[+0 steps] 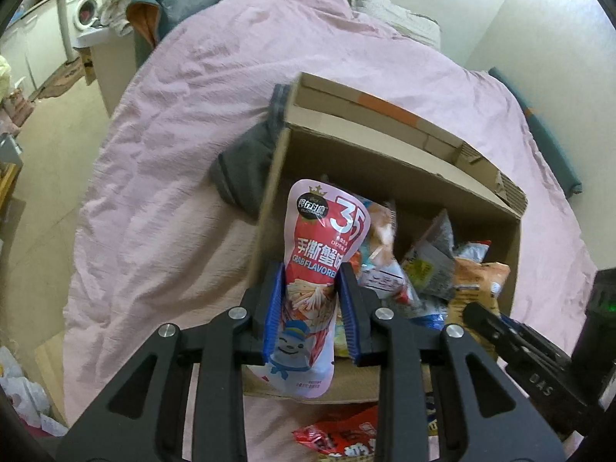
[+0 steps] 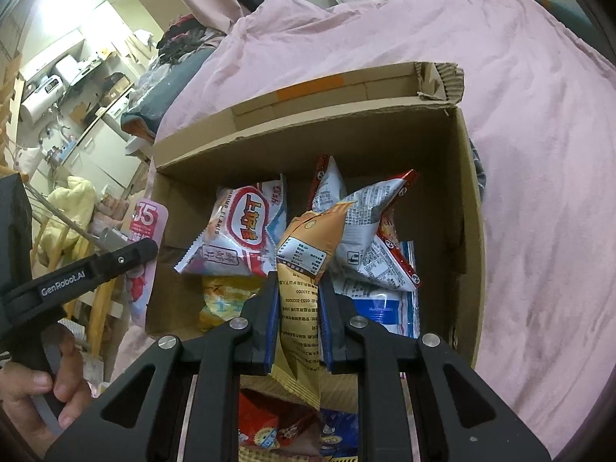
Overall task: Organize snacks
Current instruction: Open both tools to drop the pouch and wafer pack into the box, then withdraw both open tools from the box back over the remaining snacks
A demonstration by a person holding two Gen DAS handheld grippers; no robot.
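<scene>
Here, in the left wrist view, the left gripper (image 1: 312, 308) has its jaws closed on a pink and red crab-flavoured snack pouch (image 1: 319, 269), which stands upright between the blue pads (image 1: 274, 308) and sits over the near left corner of an open cardboard box (image 1: 404, 177). The box rests on a bed covered with a pink quilt (image 1: 184, 146). Inside the box lie several loose snack bags, among them a grey and yellow bag (image 1: 431, 258) and an orange bag (image 1: 477, 281). A dark grey garment (image 1: 246, 165) lies on the quilt against the box's left wall. A red snack bag (image 1: 338, 439) lies on the bed in front of the box, below the gripper. At the right edge the right gripper (image 1: 500, 331) reaches toward the box. A washing machine (image 1: 84, 7) stands far off at the upper left.

In the right wrist view, the right gripper (image 2: 298, 315) has its jaws clamped on an orange and cream snack bag (image 2: 304, 288), held upright over the box's near edge (image 2: 173, 323). Behind it in the box sit a white and red shrimp-flakes bag (image 2: 242, 235), a silver bag with red trim (image 2: 369, 231) and a blue and white packet (image 2: 385, 304). At the left, the person's hand (image 2: 42, 389) holds the left gripper's handle, and the pink pouch (image 2: 148, 223) shows just outside the box's left wall.
</scene>
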